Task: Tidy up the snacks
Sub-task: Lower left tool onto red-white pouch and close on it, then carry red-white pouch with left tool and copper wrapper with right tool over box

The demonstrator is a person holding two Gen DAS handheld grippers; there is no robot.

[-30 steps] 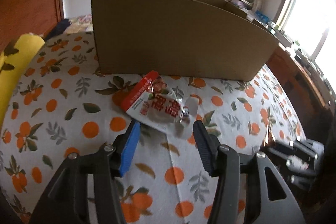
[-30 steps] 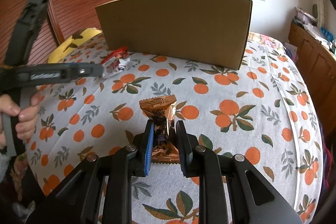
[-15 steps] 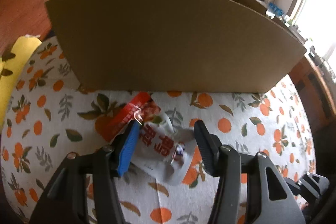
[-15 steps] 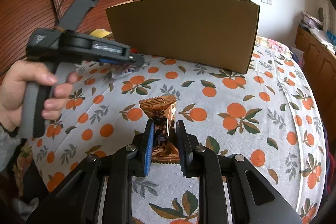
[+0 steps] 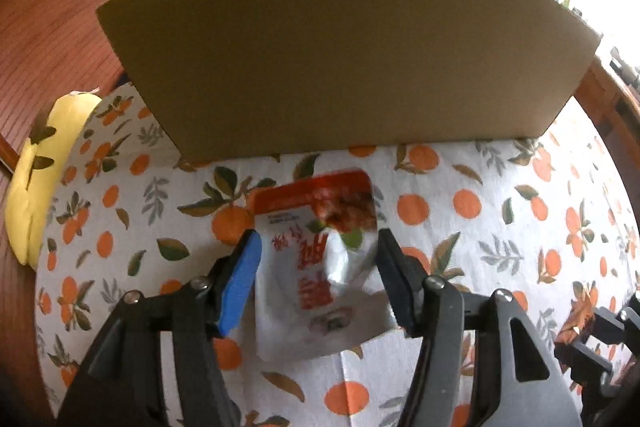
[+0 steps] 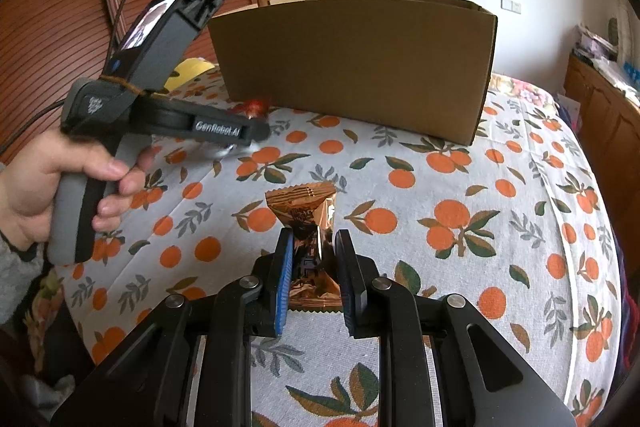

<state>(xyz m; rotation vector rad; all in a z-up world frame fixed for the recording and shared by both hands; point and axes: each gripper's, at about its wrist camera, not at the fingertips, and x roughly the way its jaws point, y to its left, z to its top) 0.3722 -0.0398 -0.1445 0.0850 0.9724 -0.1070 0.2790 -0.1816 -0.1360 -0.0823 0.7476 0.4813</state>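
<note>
Left gripper point(image 5: 318, 267) jaws are opening around a white-and-red snack pouch point(image 5: 320, 267) lying on the counter point(image 5: 500, 227), the cardboard box point(image 5: 340, 47) at 12 o'clock. Right gripper point(image 6: 311, 267) is clamped on a brown snack packet point(image 6: 308, 223).

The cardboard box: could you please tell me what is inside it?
Nothing inside shows: the box presents only its front wall in both views. Its top is open, but the cameras sit too low to see in.

Left hand-held gripper point(image 5: 316, 267) angled down, jaws opening — right hand-held gripper point(image 6: 312, 267) clamped narrow, tilted downward.
</note>
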